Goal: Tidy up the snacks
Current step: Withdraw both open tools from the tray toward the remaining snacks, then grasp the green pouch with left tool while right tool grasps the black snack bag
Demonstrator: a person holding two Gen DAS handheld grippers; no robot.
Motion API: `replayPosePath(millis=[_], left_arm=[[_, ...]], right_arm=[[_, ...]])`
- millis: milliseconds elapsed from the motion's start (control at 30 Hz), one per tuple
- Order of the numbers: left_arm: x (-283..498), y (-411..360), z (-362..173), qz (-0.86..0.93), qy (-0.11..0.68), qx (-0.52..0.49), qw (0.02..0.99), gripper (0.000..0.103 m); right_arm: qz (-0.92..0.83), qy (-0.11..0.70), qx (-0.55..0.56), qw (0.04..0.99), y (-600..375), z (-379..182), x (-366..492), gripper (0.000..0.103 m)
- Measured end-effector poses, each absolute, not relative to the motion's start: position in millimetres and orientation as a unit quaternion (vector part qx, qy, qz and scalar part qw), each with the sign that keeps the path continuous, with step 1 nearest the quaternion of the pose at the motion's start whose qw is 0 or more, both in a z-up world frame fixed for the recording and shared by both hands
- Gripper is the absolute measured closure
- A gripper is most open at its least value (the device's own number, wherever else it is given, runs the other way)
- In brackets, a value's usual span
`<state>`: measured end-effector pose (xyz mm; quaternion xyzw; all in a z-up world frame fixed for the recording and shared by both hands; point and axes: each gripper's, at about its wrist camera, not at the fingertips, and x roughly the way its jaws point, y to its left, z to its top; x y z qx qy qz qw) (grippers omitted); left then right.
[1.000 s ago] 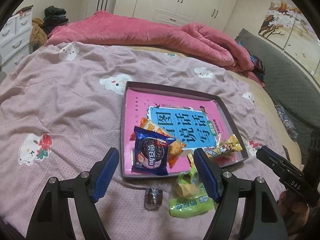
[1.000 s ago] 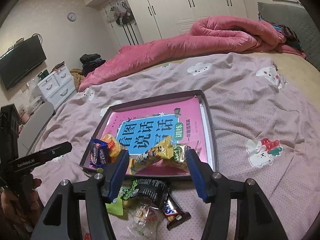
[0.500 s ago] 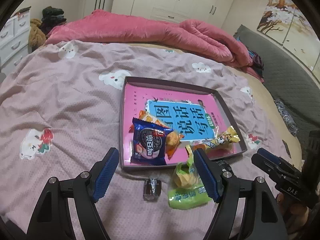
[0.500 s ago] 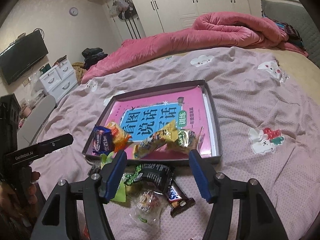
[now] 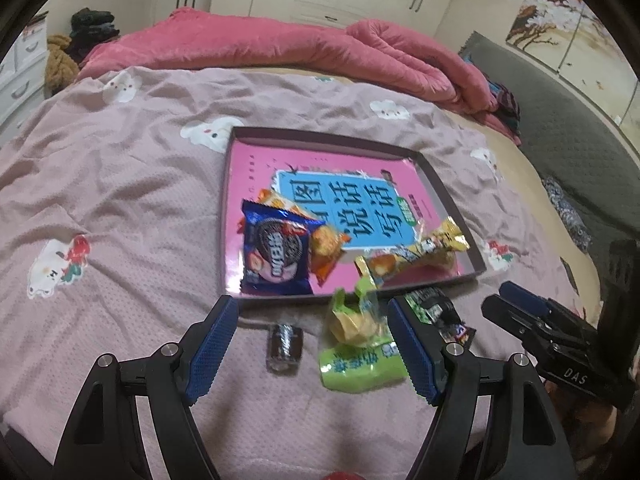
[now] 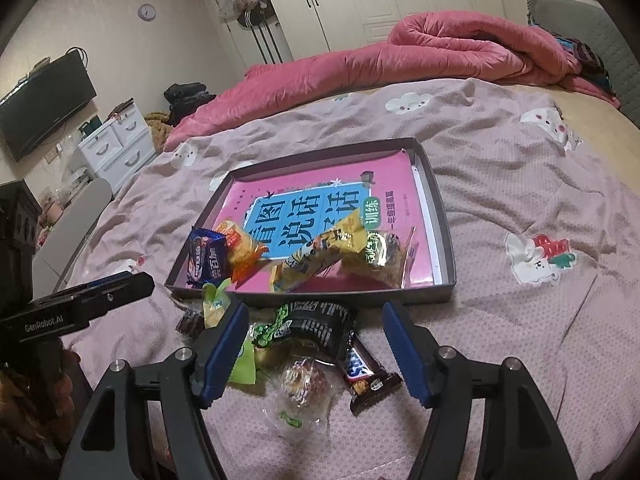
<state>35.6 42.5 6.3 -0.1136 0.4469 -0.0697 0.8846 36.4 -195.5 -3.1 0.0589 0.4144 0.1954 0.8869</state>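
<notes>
A dark tray (image 5: pixel 448 200) lies on the bed with a pink book in it. On the book lie a blue cookie packet (image 5: pixel 276 256), an orange packet (image 5: pixel 326 246) and a yellow packet (image 5: pixel 420 252). My left gripper (image 5: pixel 312 316) hangs open over a small dark candy (image 5: pixel 285 346) and a green packet (image 5: pixel 356 356) in front of the tray. My right gripper (image 6: pixel 316 314) hovers above a black packet (image 6: pixel 320 328), a chocolate bar (image 6: pixel 368 378) and a clear-wrapped pastry (image 6: pixel 300 384). Its jaws are opening and the pads touch nothing.
A pink sheet (image 6: pixel 520 184) with cartoon prints covers the bed. A rolled pink quilt (image 5: pixel 280 48) lies along the far side. White drawers (image 6: pixel 120 148) and a wall television (image 6: pixel 44 104) stand to the left. A hand (image 6: pixel 24 396) holds the left gripper's handle.
The right gripper's jaws have spread wider, and its view has drawn back a little from the tray. The left gripper stays open and barely shifts.
</notes>
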Motion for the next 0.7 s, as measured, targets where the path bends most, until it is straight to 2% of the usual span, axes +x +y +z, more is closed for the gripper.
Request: replayPosePath(millis=[433, 700], left_arm=[[31.6, 15.8, -19.4, -0.098, 0.487, -0.108, 0.861, 0.025], [38.4, 15.7, -32.3, -0.106, 0.498, -0.144, 0.849, 0.025]], right_arm=[[0.199, 0.433, 0.051, 0.878, -193.8, -14.2, 34.3, 0.032], [0.194, 0.447, 0.046, 0.872, -194.4, -25.8, 37.7, 0.032]])
